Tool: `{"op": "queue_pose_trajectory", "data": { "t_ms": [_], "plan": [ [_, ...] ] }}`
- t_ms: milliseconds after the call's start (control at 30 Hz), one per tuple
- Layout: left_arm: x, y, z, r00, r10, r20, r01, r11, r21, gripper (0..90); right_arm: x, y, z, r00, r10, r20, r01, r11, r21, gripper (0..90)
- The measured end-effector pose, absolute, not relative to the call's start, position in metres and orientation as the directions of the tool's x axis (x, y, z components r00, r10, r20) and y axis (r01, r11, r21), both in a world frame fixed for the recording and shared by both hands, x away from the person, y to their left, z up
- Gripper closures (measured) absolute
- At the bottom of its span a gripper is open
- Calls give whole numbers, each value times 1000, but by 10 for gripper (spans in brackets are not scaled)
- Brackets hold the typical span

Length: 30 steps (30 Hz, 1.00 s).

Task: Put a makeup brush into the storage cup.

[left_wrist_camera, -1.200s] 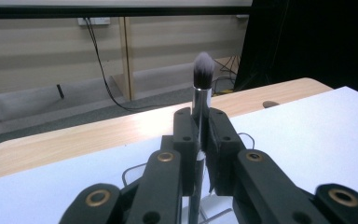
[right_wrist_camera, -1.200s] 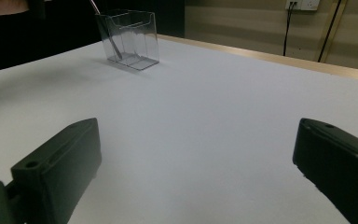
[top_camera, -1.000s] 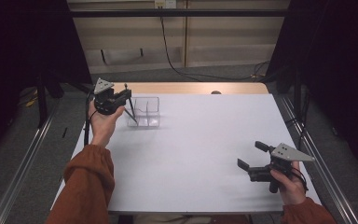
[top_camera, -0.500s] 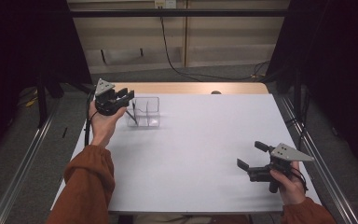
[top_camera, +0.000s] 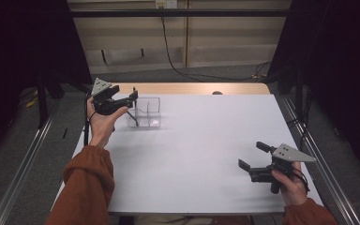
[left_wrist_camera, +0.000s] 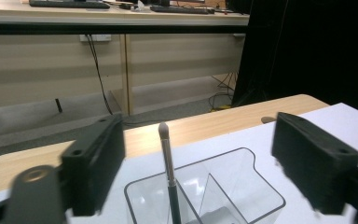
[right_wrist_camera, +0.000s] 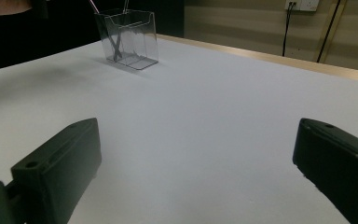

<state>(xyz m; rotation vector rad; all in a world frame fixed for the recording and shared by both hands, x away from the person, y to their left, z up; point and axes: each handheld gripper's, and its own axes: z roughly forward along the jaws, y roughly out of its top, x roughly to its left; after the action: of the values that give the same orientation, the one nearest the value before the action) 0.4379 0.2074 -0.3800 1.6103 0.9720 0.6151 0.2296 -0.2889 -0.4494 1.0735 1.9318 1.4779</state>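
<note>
Just changed: the left tongs (top_camera: 130,99) have just been opening; a second ago they were pinched together at the brush, and now they stand wide apart with the brush between them, no pad on it.
Meaning for the work: as I judge it, the brush has been let go into the holder, so the placing step looks done and the left hand has only to draw back without knocking the handle.
Brush, place: the makeup brush (left_wrist_camera: 168,171) stands in the clear holder (top_camera: 146,112), in the compartment nearer the left hand, with a divider wall just beside it.
Brush, long axis: nearly upright, leaning a little; the pale bristle tip points up and the dark handle end goes down into the holder. In the high view it slants, the top toward the left tongs.
Holder, place: at the far left of the white tabletop (top_camera: 201,154), near its back edge.
Right tongs (top_camera: 254,155): jaws apart, nothing between them, held low over the near right of the tabletop, well apart from the holder.
Risk: the lean could let the brush tip if it is brushed on the way out.
</note>
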Motion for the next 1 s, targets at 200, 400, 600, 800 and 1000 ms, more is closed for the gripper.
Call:
{"op": "queue_pose_trajectory", "data": {
  "t_ms": [200, 400, 600, 800, 1000],
  "plan": [
    [438, 209, -379, 539, 836, -100, 266, -56, 962, 56, 230, -291, -450, -572, 815, 88, 296, 105, 949, 3],
    [439, 207, -375, 561, 823, -86, 243, -65, 968, 31, 231, -292, -451, -569, 817, 93, 299, 101, 949, 4],
    [435, 209, -370, 569, 818, -88, 245, -66, 967, 28, 230, -293, -451, -566, 820, 91, 297, 100, 950, 4],
    [425, 210, -367, 580, 810, -90, 261, -80, 962, 25, 229, -292, -450, -567, 818, 93, 296, 97, 950, 4],
    [419, 212, -365, 581, 809, -90, 256, -77, 964, 26, 228, -291, -450, -568, 818, 86, 292, 103, 951, 3]
  ]
}}
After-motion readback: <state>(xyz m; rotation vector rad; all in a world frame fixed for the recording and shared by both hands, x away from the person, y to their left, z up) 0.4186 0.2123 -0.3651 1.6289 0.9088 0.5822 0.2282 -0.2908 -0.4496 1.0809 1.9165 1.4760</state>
